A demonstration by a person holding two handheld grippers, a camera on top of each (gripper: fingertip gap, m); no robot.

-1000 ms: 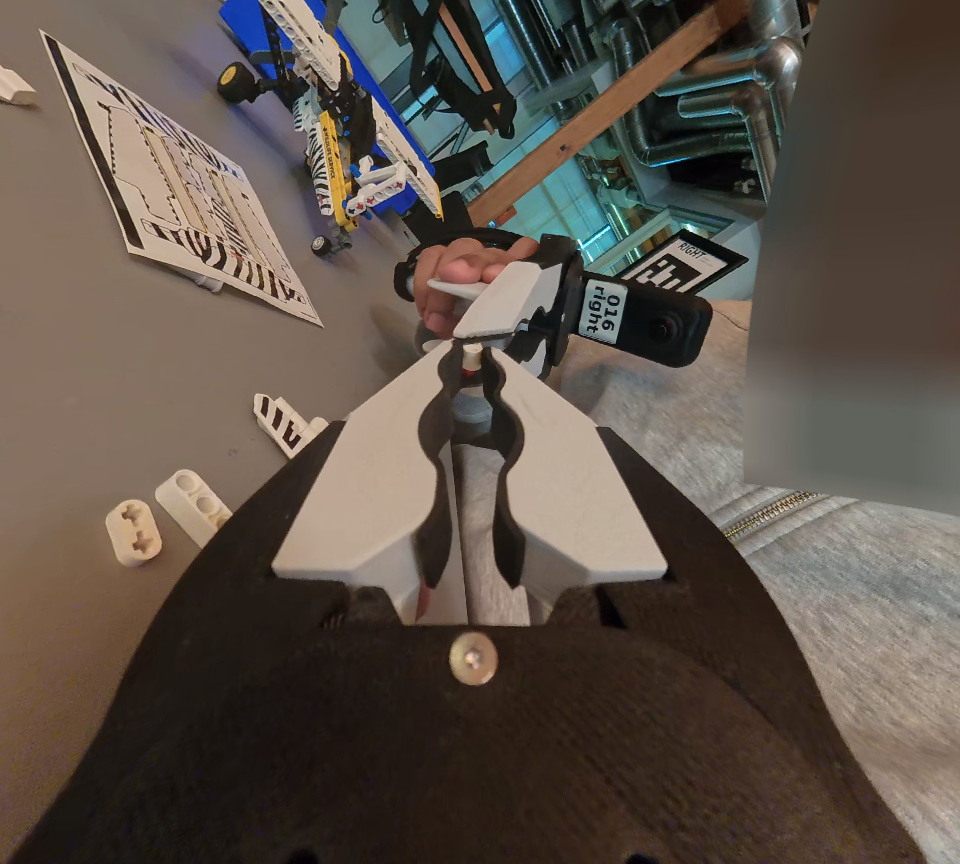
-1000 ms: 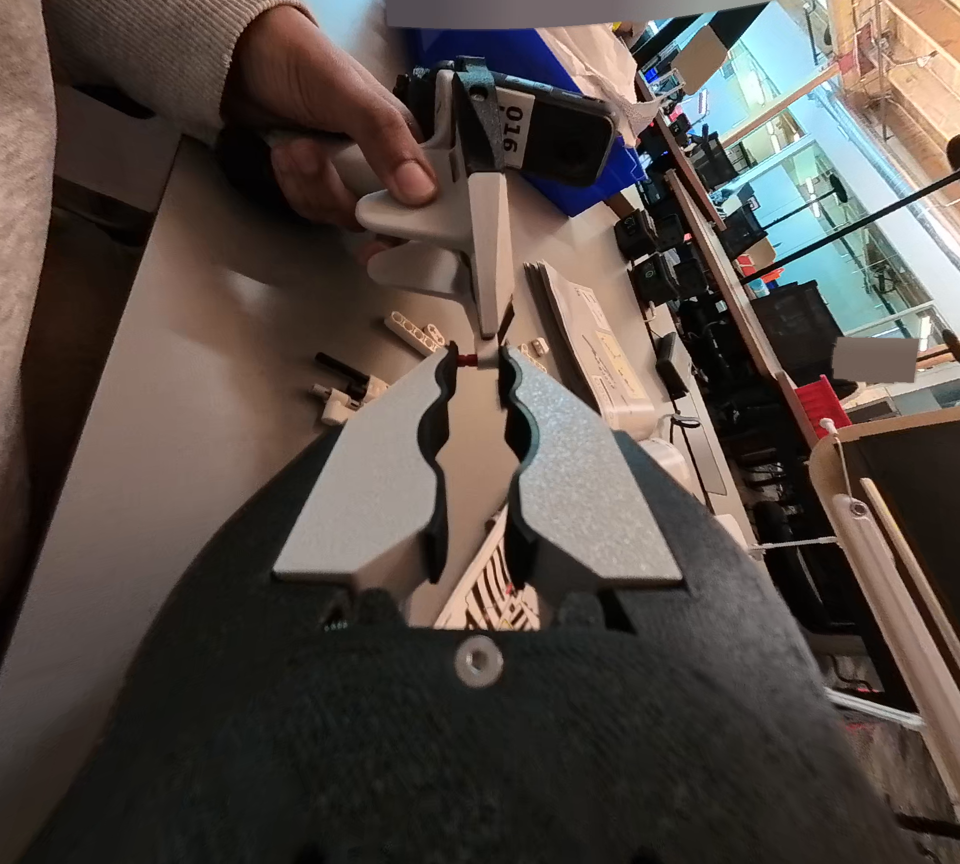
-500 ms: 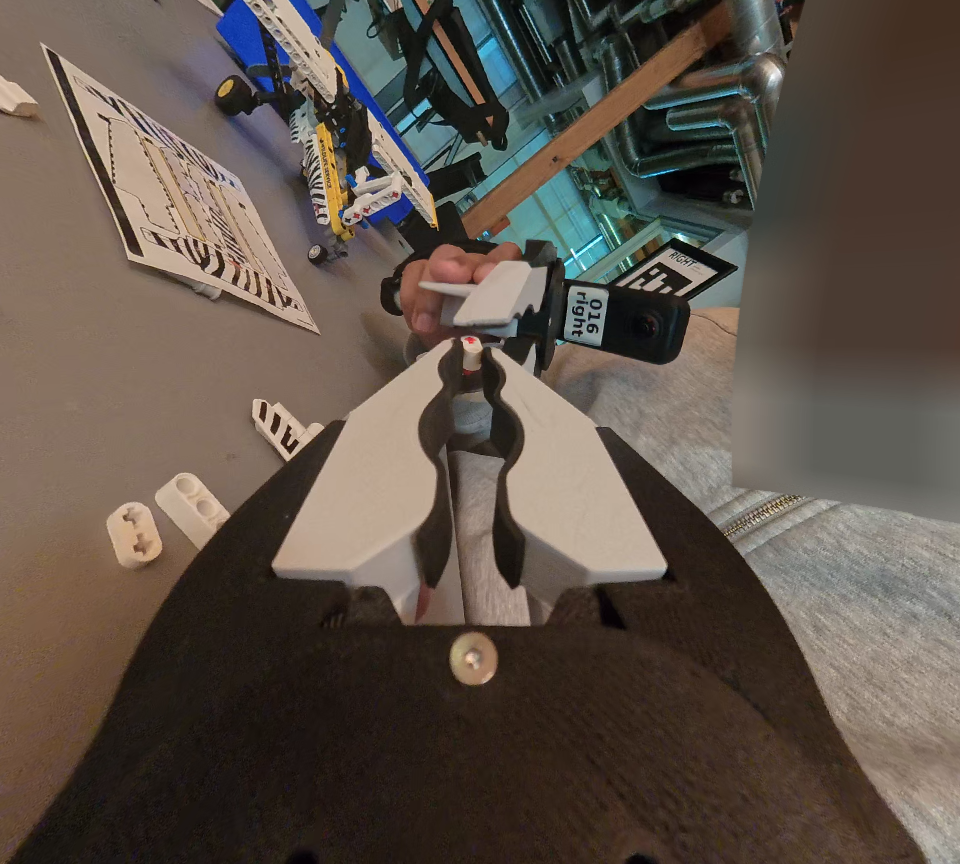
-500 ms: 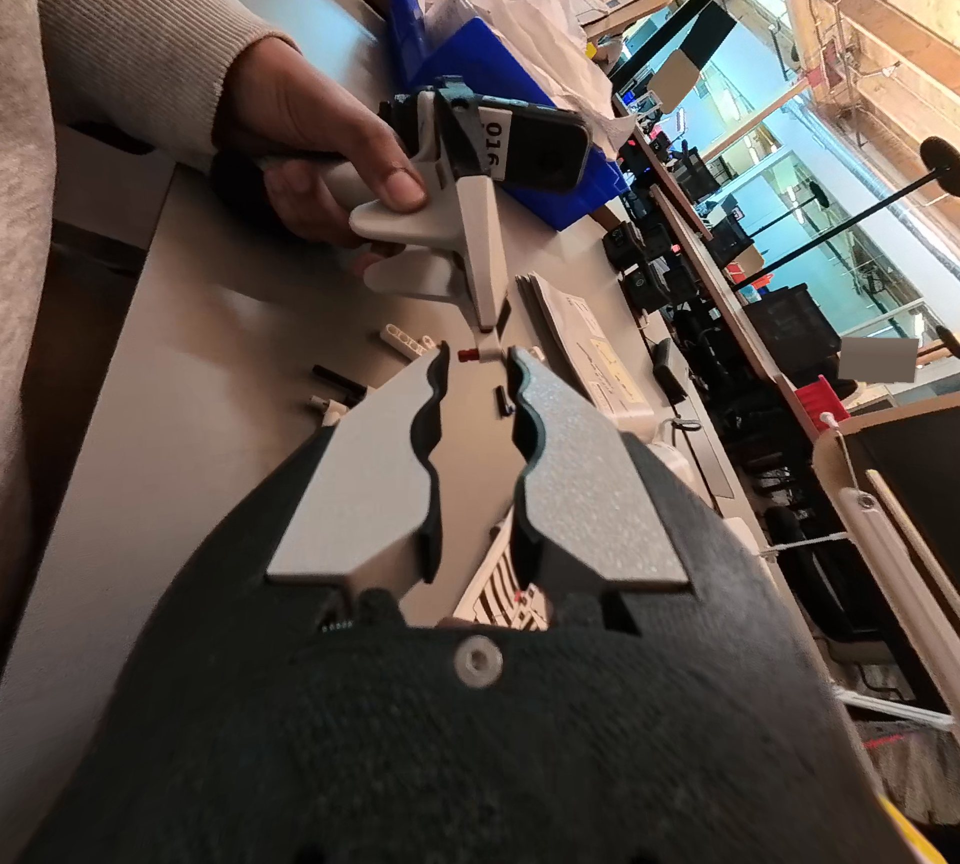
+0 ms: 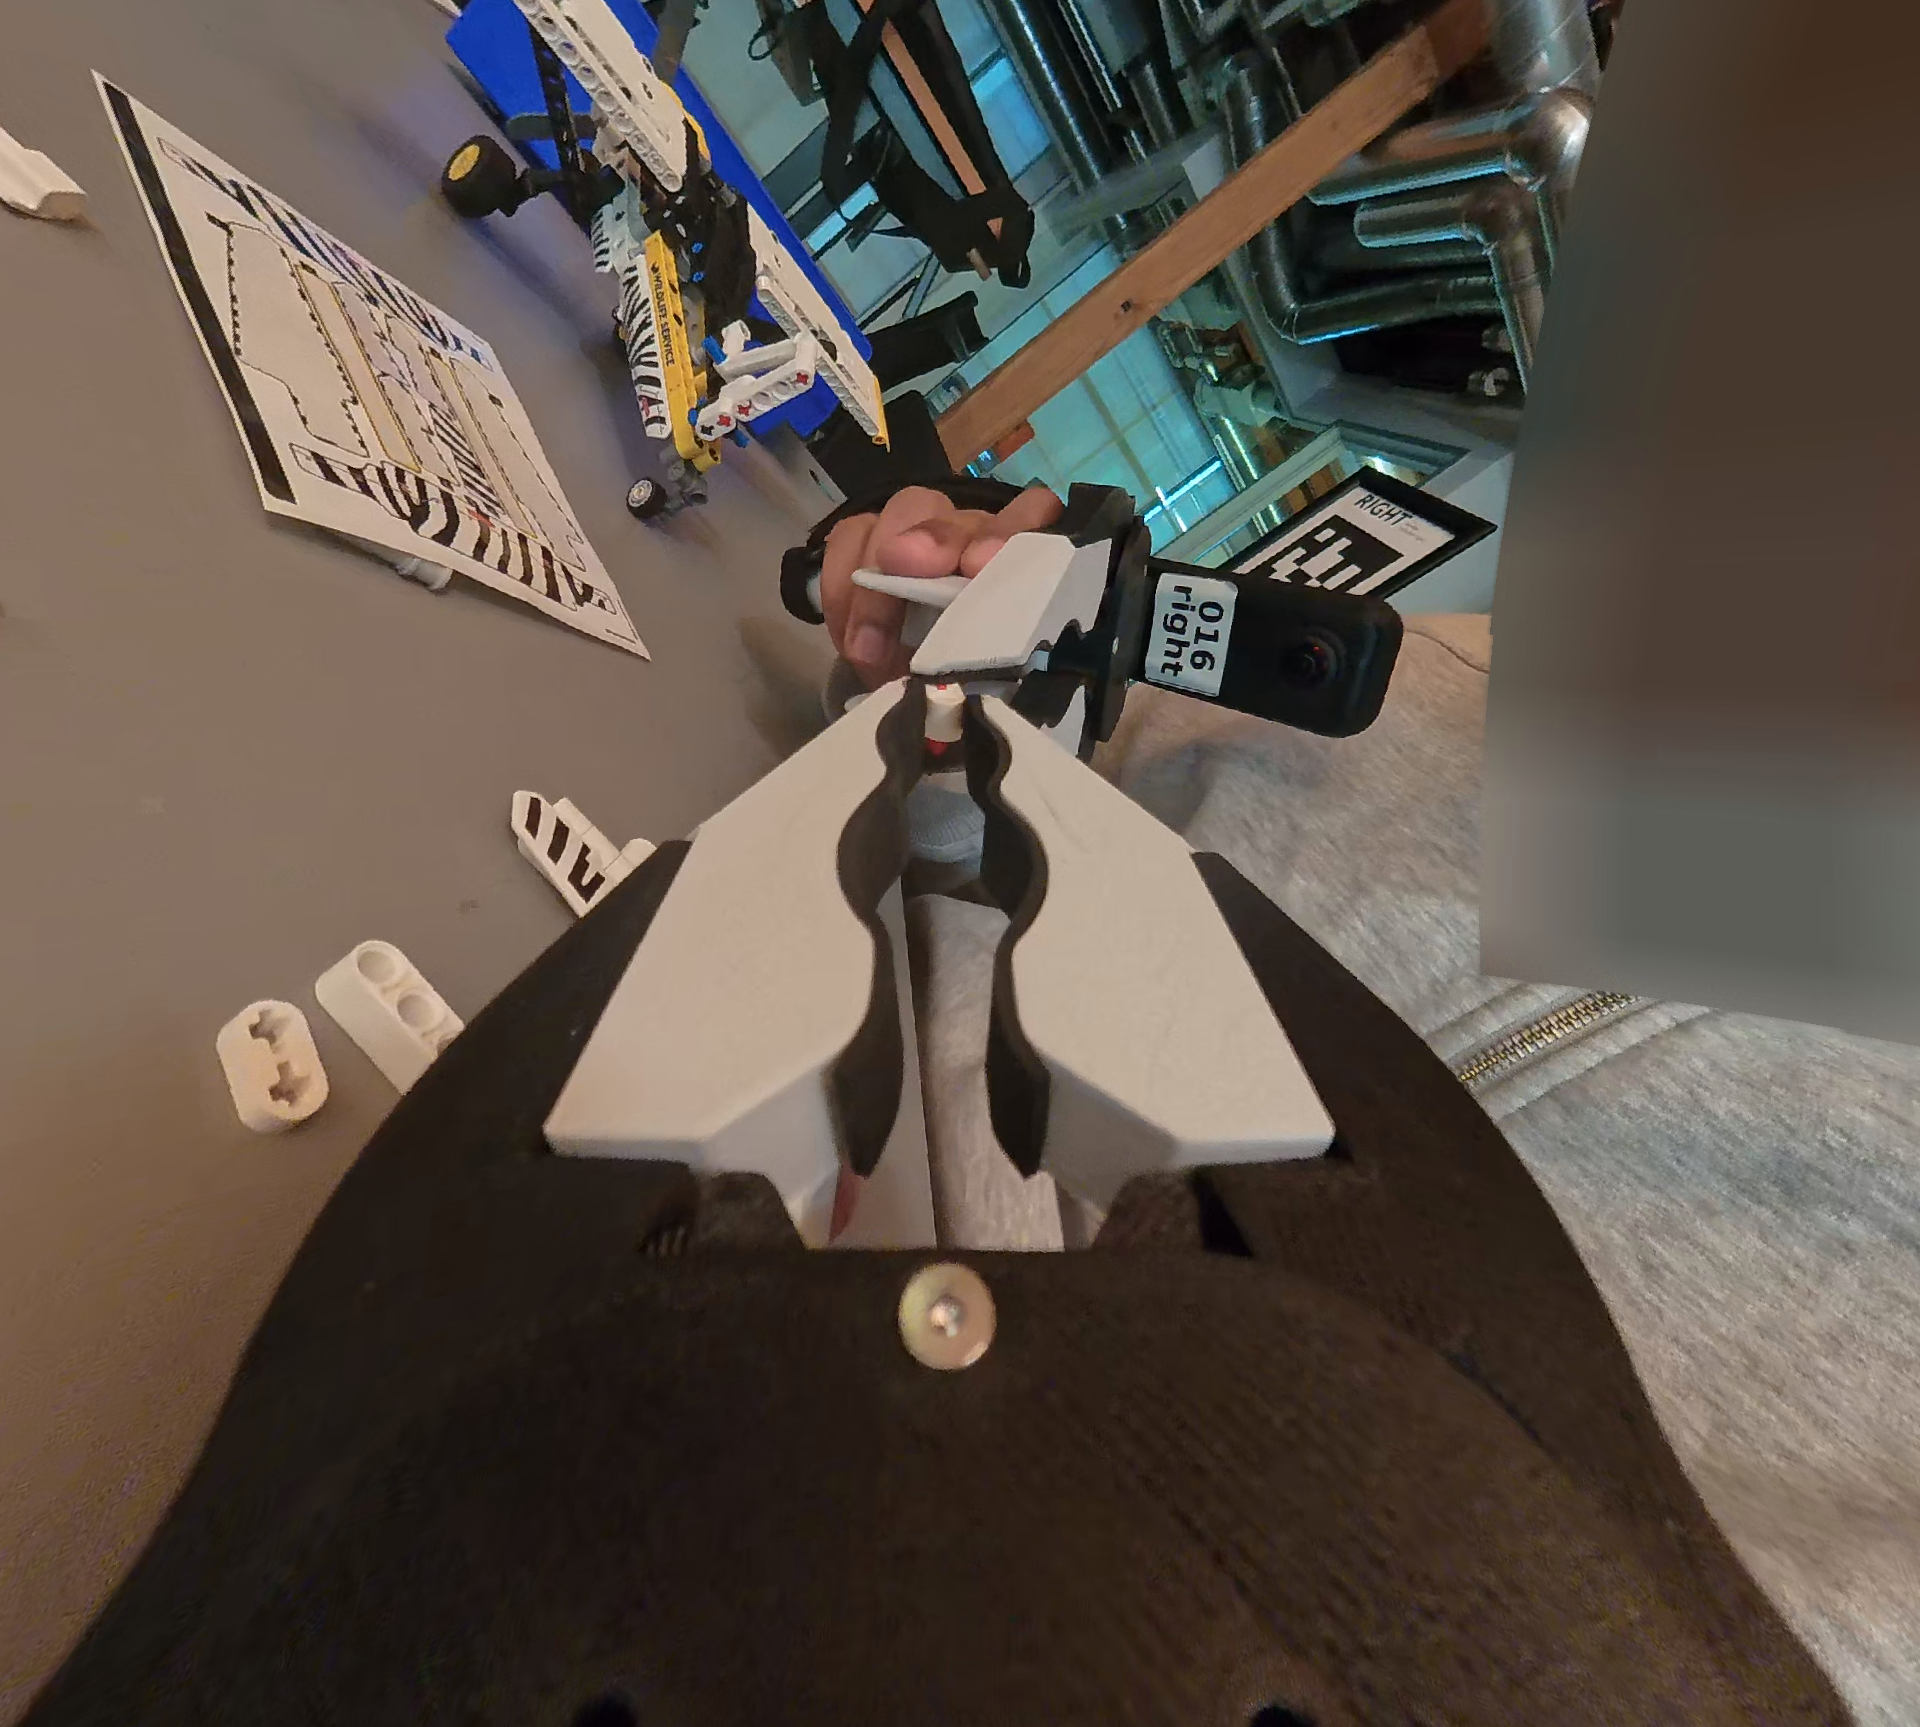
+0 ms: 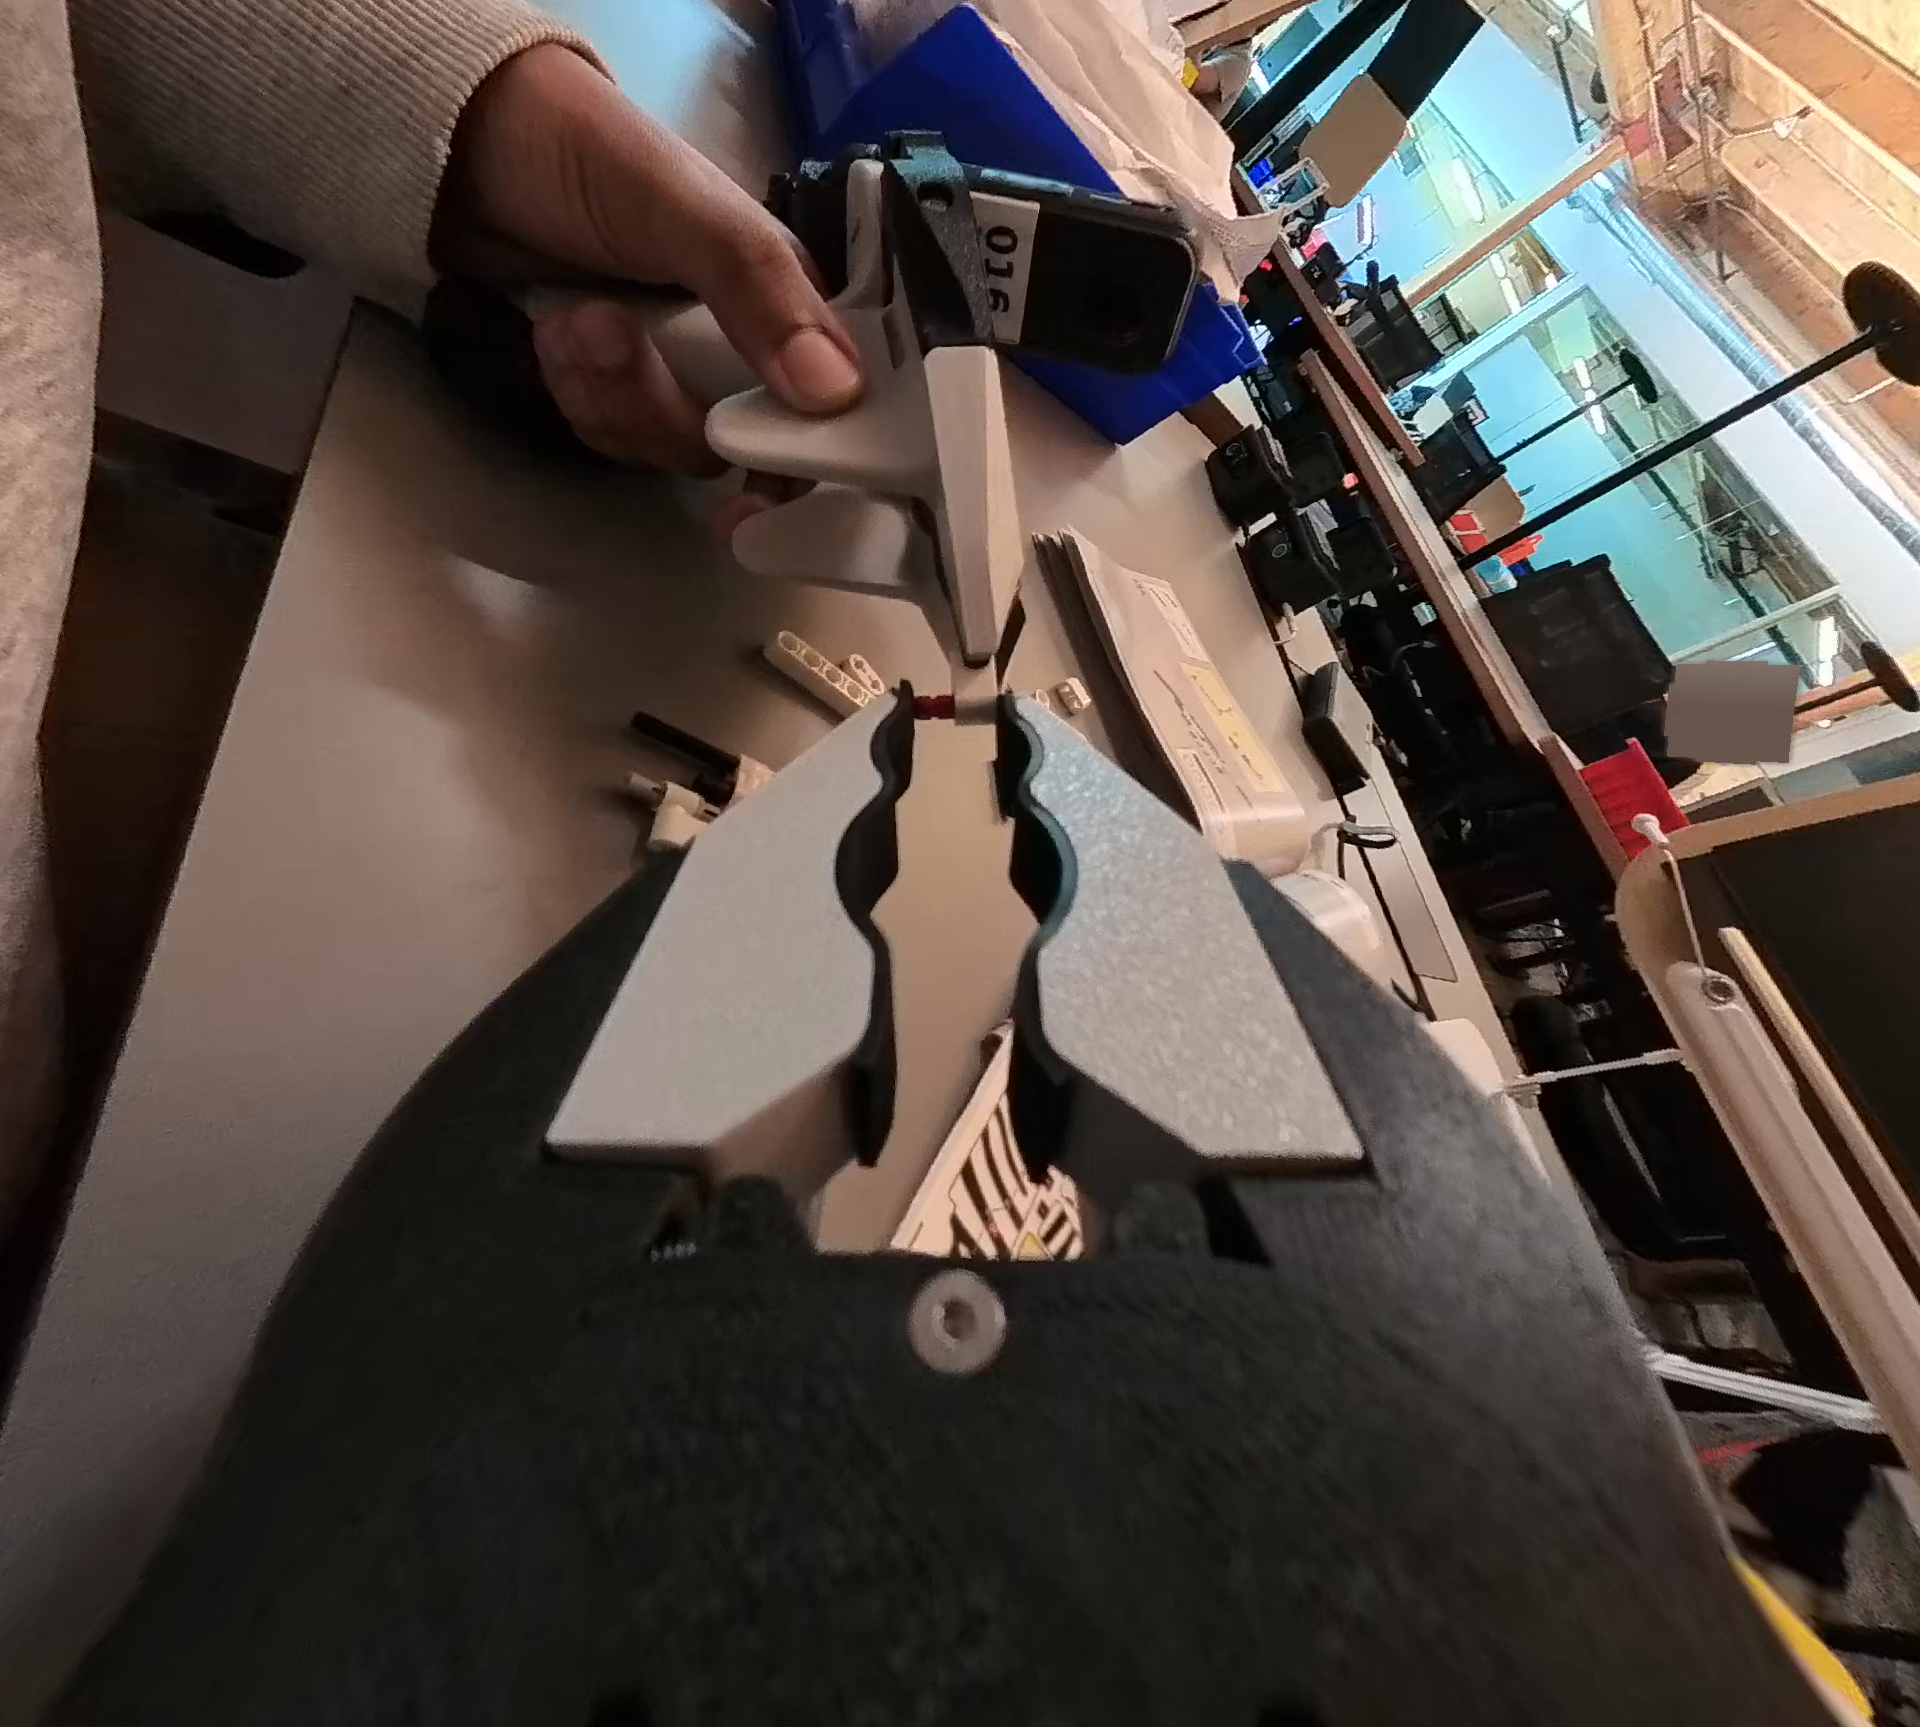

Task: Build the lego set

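Observation:
My left gripper (image 5: 940, 713) is shut on a small white piece with a red pin (image 5: 940, 721) and holds it above the grey table (image 5: 156, 742). In the right wrist view the left gripper's fingers (image 6: 971, 534) come down from above onto that piece (image 6: 954, 706). My right gripper (image 6: 951, 709) has its jaws closed on the two ends of the piece, red end at the left tip. In the left wrist view the right gripper (image 5: 997, 628) sits just beyond my fingertips, held by a hand. The partly built white, yellow and black model (image 5: 675, 275) stands farther back.
A striped sticker sheet (image 5: 353, 358) lies on the table. Loose white pieces (image 5: 272, 1064) (image 5: 390, 1012) and a zebra-striped piece (image 5: 561, 836) lie near my left gripper. A white beam (image 6: 821, 664), a black axle (image 6: 686, 752), booklets (image 6: 1174, 669) and a blue bin (image 6: 997, 119) are beyond. Both grippers' tips are close together, under 4 cm apart. From the right gripper's tips to the black axle (image 6: 686, 752) is close to 6 centimeters.
The right gripper's jaws were wider half a second ago and have closed in on the ends of the piece. The left gripper has kept its hold; both shifted slightly.

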